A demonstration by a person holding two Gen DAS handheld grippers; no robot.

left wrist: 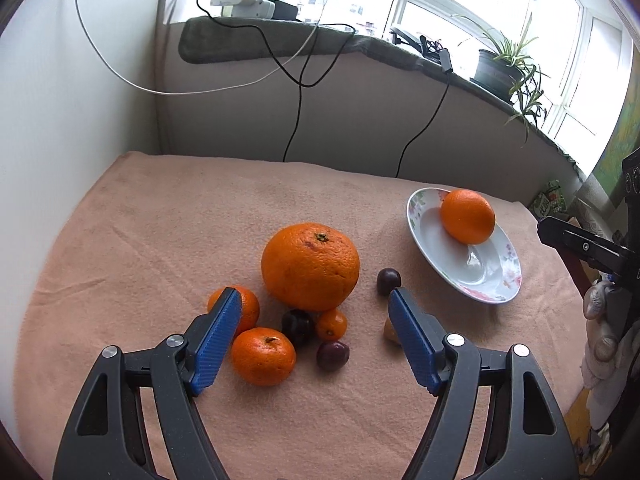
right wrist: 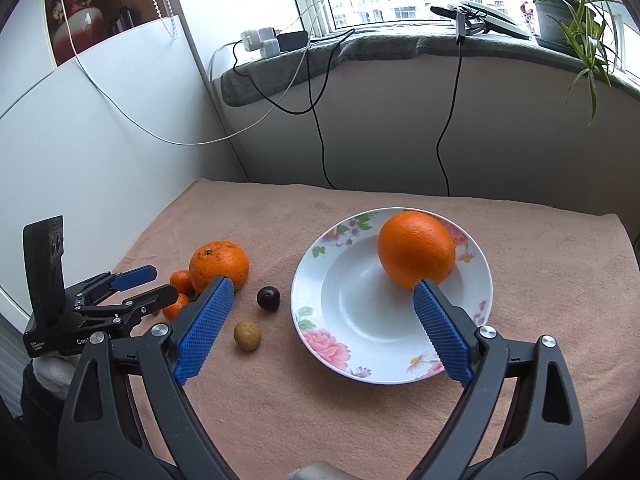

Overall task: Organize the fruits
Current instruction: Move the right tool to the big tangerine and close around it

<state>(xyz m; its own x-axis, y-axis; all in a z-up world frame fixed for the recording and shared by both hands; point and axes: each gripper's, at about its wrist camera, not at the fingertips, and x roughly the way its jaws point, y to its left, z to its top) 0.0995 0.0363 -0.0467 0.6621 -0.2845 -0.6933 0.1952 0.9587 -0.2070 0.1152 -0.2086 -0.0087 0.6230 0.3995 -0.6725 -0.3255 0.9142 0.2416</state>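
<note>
Our left gripper hangs with its jaws wide and empty above the heap of fruit on the cloth: a big orange just ahead between the fingers, mandarins and dark plums beneath. Our right gripper is also spread wide and holds nothing; the plate lies between its fingers, an orange on it just past the right fingertip.

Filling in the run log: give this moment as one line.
left tool: open, over fruit pile | right tool: open, empty, near plate | orange: on plate
</note>
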